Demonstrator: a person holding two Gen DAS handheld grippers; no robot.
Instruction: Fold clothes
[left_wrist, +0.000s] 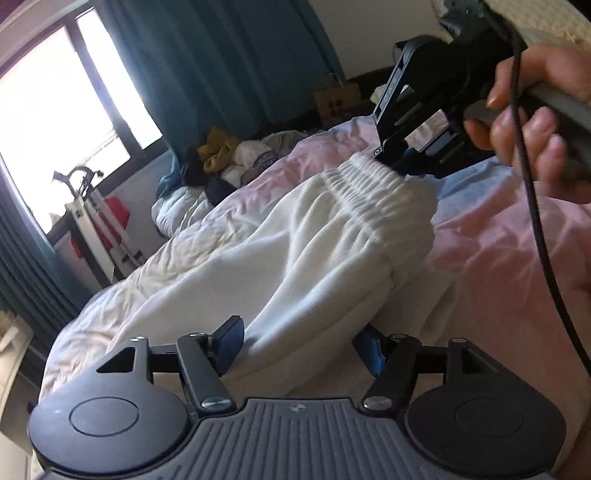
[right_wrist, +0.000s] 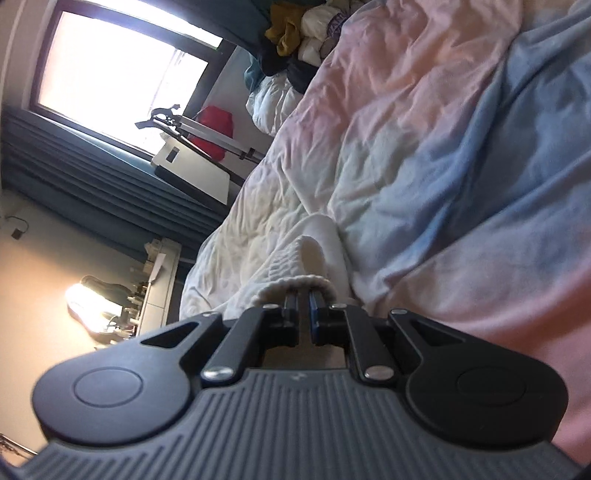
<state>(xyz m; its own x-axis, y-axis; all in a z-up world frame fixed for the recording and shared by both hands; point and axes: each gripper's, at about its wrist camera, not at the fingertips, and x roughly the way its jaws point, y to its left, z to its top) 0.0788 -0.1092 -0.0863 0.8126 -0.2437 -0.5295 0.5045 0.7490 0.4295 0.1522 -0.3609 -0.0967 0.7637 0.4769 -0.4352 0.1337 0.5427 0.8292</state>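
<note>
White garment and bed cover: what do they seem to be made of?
White garment: soft, thick matte knit, perhaps fleece or cotton jersey; the gathered ribbed band where the right claw grips suggests elastic. Bed cover: thin, matte woven cloth, likely cotton, judging by its fine crinkles and pink-to-blue dye.

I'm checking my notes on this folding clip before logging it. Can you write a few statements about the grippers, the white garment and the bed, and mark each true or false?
1. The right gripper is shut on the waistband. True.
2. The left gripper is shut on nothing. False: its jaws stand wide open around the white garment.
3. The garment lies on a duvet of pink, blue and white. True.
4. The garment is dark green. False: it is white.
5. A clothes pile lies at the bed's far end. True.
</note>
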